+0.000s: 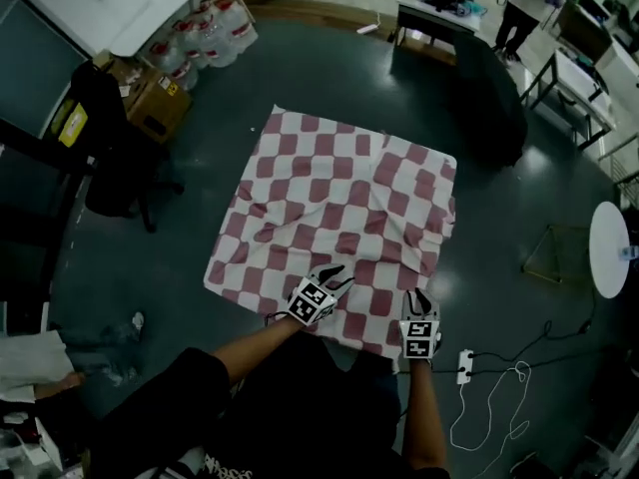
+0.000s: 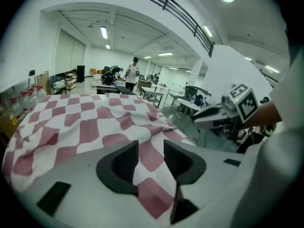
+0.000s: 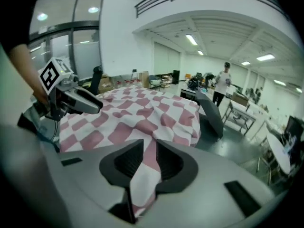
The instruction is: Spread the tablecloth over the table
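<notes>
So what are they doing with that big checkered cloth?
A person is spreading a red-and-white checked tablecloth over a table, using a handheld gripper in each hand. The cloth covers the top but looks wrinkled. The right gripper pinches the near edge; the left gripper has its jaws open, with cloth lying between them.

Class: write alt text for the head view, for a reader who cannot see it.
Seen from above, a red-and-white checked tablecloth lies spread and lightly wrinkled, with dark floor around it. The left gripper and right gripper sit at its near edge.
</notes>
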Available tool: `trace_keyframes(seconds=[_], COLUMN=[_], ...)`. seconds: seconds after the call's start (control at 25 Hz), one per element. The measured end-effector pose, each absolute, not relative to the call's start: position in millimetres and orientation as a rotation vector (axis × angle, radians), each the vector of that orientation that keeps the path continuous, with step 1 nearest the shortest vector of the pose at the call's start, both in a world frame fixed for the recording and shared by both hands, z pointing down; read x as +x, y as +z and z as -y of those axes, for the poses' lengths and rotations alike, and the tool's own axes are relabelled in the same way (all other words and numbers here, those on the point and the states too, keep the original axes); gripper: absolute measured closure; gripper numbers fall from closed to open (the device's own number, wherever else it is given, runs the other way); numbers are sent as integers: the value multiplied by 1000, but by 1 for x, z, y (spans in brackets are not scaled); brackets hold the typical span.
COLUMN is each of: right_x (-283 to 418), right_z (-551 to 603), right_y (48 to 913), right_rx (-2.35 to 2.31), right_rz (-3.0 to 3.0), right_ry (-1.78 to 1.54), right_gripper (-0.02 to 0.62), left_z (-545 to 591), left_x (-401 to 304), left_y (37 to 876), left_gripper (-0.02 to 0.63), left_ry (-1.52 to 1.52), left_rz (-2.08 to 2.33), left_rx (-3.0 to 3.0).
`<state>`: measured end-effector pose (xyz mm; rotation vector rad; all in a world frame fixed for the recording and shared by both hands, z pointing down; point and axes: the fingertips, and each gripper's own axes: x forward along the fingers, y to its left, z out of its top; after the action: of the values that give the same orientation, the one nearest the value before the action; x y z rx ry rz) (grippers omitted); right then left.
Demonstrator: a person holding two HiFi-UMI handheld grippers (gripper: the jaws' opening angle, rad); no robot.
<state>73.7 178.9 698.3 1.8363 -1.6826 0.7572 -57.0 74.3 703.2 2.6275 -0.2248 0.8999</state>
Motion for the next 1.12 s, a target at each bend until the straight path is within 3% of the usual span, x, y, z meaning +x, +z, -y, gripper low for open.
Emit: trace_keyframes(seconds=[0.4,1.12], right_x=[113,141], right_z=[-195,-143], right_y=[655,673], right_rx=[1740,1457], right_rz=[1992,2115], right_ry=[819,837], right_gripper=[499,499], left_z=[-177,-146], left_x=[45,28], left_y=[656,681], left_gripper=[432,431], left_ry=[719,571], left_rz=[507,845], left_rx=[2620,2369])
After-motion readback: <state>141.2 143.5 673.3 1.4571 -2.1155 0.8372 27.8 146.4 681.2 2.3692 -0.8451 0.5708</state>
